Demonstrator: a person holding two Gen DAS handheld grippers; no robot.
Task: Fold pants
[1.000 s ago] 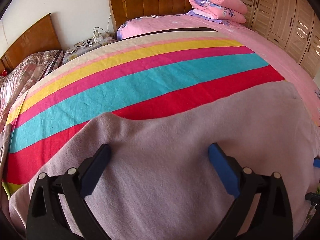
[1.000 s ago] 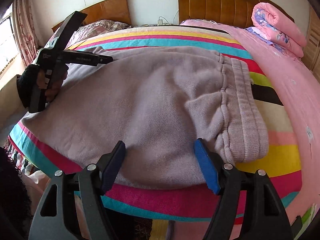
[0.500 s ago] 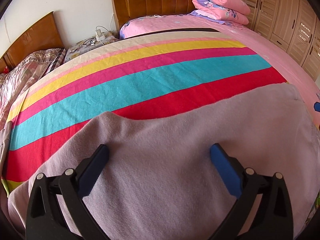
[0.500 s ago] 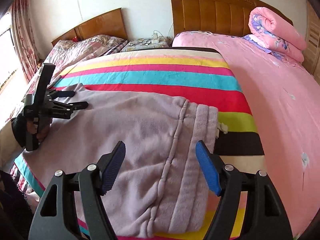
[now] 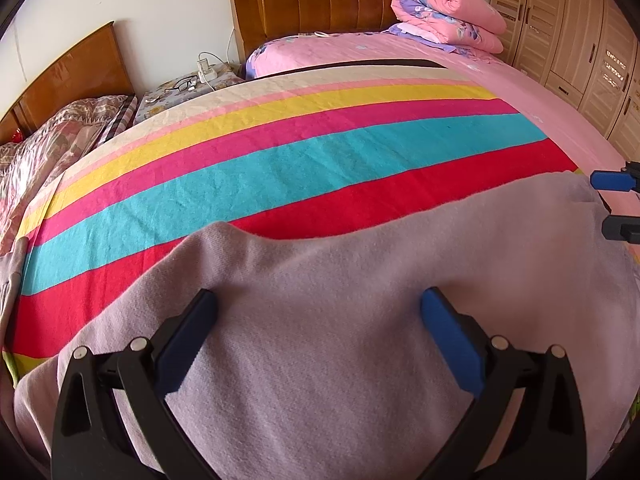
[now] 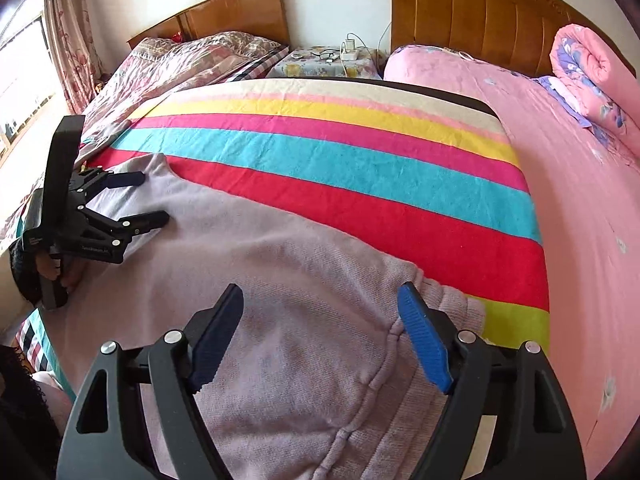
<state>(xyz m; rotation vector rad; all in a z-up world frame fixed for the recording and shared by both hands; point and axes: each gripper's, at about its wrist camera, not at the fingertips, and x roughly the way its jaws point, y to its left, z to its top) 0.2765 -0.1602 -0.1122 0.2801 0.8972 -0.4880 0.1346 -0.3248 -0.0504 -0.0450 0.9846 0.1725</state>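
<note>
Bedroom setting, two beds side by side, and all the action is on the striped blanket [image 6: 360, 168] spread over the nearer bed. Right gripper [image 6: 320, 340] is above the waistband end of the pants [image 6: 280, 280], blue pads wide apart and opening further as we watch, nothing pinched between them, only the lilac knit lying flat below. The ribbed waistband [image 6: 452, 304] sits just beside the right-hand pad, bunched against the red and lime stripes. Over to the left gripper [image 5: 320, 320]: jaws spread wide too, hovering over the other end of the pants, fabric smooth underneath and no pad pressing on it. From the right wrist view you can see that left gripper [image 6: 136, 200] off at the far left, a hand [image 6: 48, 268] wrapped around its handle. The pants lie flat along the near edge of the blanket, stretching across between the two tools. Beyond them, the pink sheet [image 6: 580, 200] runs up to a wooden headboard [image 6: 480, 12], with a rolled pink quilt [image 5: 448, 12] at the head and pale wardrobe doors [image 5: 580, 40] to the right.
</note>
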